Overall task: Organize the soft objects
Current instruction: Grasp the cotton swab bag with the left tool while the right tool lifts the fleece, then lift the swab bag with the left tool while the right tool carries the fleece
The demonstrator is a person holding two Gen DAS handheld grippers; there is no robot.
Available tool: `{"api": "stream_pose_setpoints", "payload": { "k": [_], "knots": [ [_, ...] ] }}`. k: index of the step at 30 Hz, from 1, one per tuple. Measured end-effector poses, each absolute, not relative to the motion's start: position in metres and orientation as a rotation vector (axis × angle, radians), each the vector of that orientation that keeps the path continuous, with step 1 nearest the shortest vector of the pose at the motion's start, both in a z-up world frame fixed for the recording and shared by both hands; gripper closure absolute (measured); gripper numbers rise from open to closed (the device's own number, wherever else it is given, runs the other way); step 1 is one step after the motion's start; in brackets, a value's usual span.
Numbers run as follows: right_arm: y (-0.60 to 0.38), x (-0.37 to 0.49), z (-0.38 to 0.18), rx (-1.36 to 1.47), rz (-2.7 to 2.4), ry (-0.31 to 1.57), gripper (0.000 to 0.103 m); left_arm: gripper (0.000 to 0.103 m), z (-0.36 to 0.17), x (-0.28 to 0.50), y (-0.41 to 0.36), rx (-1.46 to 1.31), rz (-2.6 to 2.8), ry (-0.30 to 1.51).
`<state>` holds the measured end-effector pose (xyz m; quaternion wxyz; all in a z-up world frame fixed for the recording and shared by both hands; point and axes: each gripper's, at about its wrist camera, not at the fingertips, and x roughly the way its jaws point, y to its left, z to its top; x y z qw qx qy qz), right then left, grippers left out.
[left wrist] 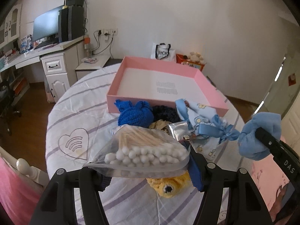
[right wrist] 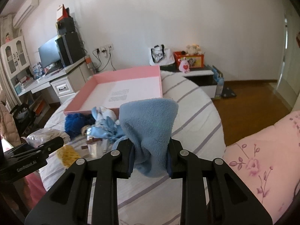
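My left gripper (left wrist: 142,170) is shut on a clear bag of cotton swabs (left wrist: 142,150) and holds it above the table. My right gripper (right wrist: 151,159) is shut on a light blue fleece cloth (right wrist: 150,123); the cloth also shows at the right of the left wrist view (left wrist: 256,140). A pink shallow box (left wrist: 165,69) stands behind, also in the right wrist view (right wrist: 105,78). In front of it lies a pile: a blue knit item (left wrist: 135,114), a dark fuzzy item (left wrist: 165,112), a printed baby cloth with blue ribbon (left wrist: 204,123), a silver packet (left wrist: 178,129). A yellow knit toy (left wrist: 168,185) lies below the bag.
The round table has a white cloth with purple stripes (left wrist: 78,112). A desk with monitor (left wrist: 46,24) stands at the left. A low cabinet with a red toy box (right wrist: 189,58) stands behind the table. Pink floral bedding (right wrist: 262,159) is at the right.
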<state>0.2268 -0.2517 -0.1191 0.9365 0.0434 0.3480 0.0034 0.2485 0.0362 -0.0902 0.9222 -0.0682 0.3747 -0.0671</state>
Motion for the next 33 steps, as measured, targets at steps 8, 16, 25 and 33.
{"api": "stream_pose_setpoints", "payload": {
  "k": [8, 16, 25, 33],
  "knots": [
    [-0.232, 0.189, -0.083, 0.058, 0.041, 0.610, 0.079, 0.040, -0.059, 0.201, 0.046, -0.139, -0.131, 0.683],
    [-0.215, 0.143, -0.049, 0.019, 0.068, 0.498, 0.079, 0.040, -0.023, 0.140, 0.048, -0.107, -0.115, 0.561],
    [-0.201, 0.091, -0.004, -0.035, 0.073, 0.335, 0.078, 0.040, 0.019, 0.066, 0.040, -0.037, -0.081, 0.379],
    [-0.189, 0.063, 0.025, -0.063, 0.084, 0.214, 0.078, 0.040, 0.051, 0.007, 0.043, -0.024, -0.066, 0.221]
  ]
}}
